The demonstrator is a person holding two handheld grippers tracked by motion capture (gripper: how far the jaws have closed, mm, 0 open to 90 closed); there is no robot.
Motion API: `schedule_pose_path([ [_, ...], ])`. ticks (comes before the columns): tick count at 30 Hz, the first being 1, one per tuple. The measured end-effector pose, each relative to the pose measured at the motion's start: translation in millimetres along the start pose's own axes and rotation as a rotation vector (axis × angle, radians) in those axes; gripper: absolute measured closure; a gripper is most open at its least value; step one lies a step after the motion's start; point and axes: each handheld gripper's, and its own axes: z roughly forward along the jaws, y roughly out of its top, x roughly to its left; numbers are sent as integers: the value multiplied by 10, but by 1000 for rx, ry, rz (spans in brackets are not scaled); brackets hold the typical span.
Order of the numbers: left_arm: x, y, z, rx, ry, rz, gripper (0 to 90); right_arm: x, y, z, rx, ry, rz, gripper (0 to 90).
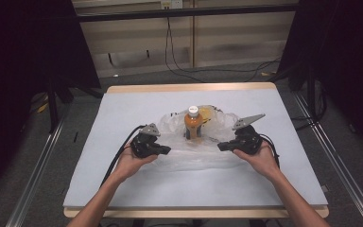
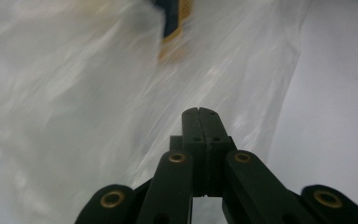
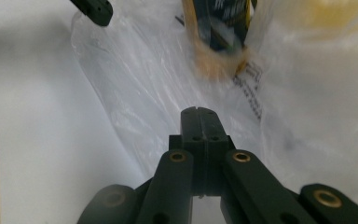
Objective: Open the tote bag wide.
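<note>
1. Black jaws of the left gripper (image 2: 199, 113) stand pressed together, tips meeting over crinkled clear plastic; whether a fold is pinched between them I cannot tell.
2. Likewise the right gripper (image 3: 199, 112) has its jaws closed flat against each other above the same plastic bag (image 1: 189, 153); a grip on it cannot be told.
3. Beyond both sets of tips, between the two grippers, an orange bottle (image 1: 193, 124) with a white cap stands upright on the bag.
4. Outward, the bag spreads over a pale table (image 1: 123, 113); the left hand (image 1: 131, 161) and right hand (image 1: 261, 158) hold the grippers from the near side.
</note>
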Motion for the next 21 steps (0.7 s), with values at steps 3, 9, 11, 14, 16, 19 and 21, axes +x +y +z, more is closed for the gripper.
schedule_pose_path([
  [3, -36, 120, 21, 16, 7, 28, 900, 9, 140, -30, 0, -6, -19, 900],
  [9, 79, 502, 125, 22, -2, 30, 900, -93, 496, -64, 11, -20, -30, 900],
  [11, 112, 533, 149, 20, 2, 30, 900, -110, 562, -63, 7, -25, -39, 900],
  [14, 191, 598, 273, 48, 11, 5, 900, -106, 841, -70, -12, -32, -76, 900],
  [16, 205, 595, 318, 59, 12, -6, 900, -147, 959, -54, 0, -39, -68, 900],
  [19, 263, 568, 435, 89, 21, -21, 900, -203, 1042, -14, 28, -57, -60, 900],
  [21, 297, 536, 546, 121, 32, -30, 900, -314, 1086, 114, 65, -64, -43, 900],
])
